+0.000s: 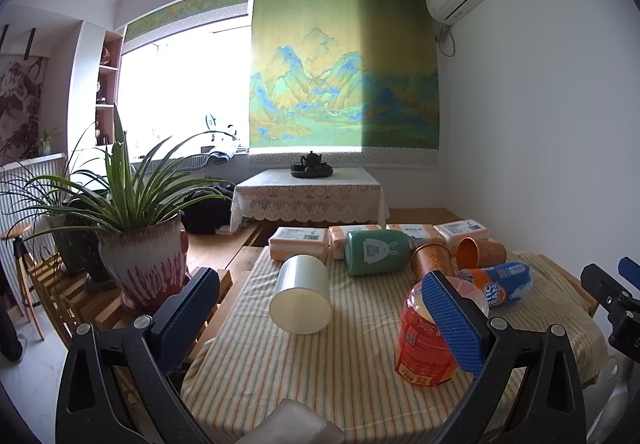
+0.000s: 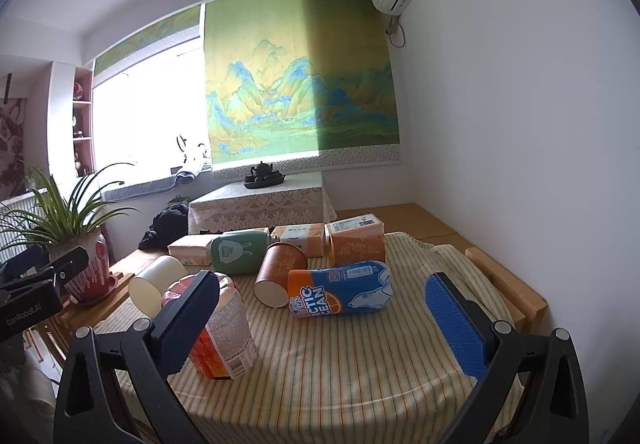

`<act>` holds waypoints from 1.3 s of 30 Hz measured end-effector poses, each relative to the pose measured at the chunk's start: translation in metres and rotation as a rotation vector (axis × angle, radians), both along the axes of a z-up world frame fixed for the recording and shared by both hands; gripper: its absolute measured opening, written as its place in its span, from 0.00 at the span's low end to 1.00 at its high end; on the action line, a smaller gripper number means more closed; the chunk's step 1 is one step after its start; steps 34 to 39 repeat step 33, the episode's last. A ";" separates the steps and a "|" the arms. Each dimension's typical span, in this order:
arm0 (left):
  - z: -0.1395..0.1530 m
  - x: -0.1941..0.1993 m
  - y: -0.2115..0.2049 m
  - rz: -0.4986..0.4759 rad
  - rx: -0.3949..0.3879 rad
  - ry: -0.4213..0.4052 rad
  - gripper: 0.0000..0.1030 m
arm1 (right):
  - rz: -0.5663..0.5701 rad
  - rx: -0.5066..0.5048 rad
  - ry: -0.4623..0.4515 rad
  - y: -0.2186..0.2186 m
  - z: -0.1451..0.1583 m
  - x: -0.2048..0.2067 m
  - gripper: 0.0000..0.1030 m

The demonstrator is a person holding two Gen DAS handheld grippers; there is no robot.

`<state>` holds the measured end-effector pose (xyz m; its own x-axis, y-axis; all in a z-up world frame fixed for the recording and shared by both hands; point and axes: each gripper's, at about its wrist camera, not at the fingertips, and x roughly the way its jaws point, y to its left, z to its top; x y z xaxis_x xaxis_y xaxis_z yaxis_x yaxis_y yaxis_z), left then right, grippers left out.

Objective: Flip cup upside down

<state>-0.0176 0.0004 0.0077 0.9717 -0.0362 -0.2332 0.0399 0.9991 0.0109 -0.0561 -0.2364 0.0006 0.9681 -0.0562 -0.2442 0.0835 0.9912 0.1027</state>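
Four cups lie toppled on the striped cloth. A cream cup rests on its side at nine o'clock, a green rabbit-printed cup at twelve, and two copper-orange cups at one o'clock, touching.

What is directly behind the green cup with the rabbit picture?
Behind the green cup lie tissue packs in a row along the table's far edge. The cup covers part of the second pack, so its label cannot be seen.
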 end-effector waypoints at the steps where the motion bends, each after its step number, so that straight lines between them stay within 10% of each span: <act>1: 0.000 0.000 -0.001 0.000 0.000 0.000 0.99 | 0.000 -0.003 0.000 0.000 0.000 0.000 0.99; 39: -0.008 0.006 -0.003 -0.009 0.022 0.015 0.99 | 0.006 -0.012 0.016 0.005 -0.005 0.008 0.99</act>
